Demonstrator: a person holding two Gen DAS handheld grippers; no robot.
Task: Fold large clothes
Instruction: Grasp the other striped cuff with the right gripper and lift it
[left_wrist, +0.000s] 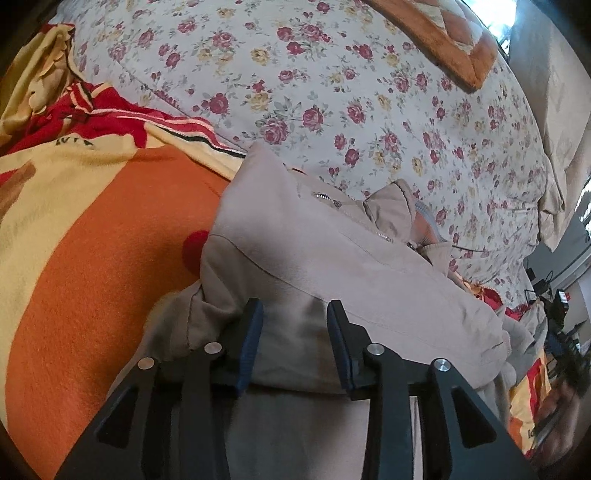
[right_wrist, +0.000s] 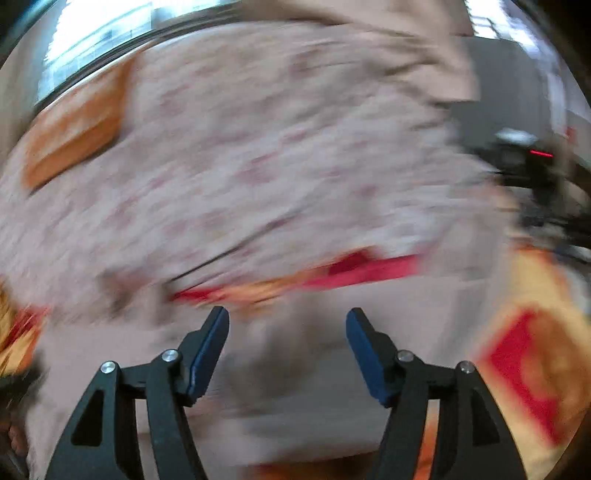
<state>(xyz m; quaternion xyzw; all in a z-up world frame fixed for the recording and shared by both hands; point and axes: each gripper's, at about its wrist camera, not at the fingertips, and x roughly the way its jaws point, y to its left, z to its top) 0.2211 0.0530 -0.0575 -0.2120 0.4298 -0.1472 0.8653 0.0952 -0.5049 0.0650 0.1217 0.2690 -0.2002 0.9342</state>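
Beige jacket (left_wrist: 314, 251) found lying on the bed, across the boundary between orange-and-yellow blanket (left_wrist: 92, 240) and floral bedsheet (left_wrist: 332, 92), zip and collar toward the far side. Left hand-held gripper (left_wrist: 295, 332) spread, blue pads straddling a raised fold of the jacket at its near edge; pads close beside the cloth, pinch not confirmed. Right hand-held gripper (right_wrist: 288, 347) also spread, nothing between its pads; right wrist view heavily blurred, beige cloth apparently beneath and ahead, detail not readable. Long axis of the jacket judged to run from the left gripper away toward the collar, slightly rightward. Left hand judged nearer and better placed to grip. Orange cushion (left_wrist: 443, 40) noted at the far edge of the bed, well apart. Fold judged partly made, not finished.
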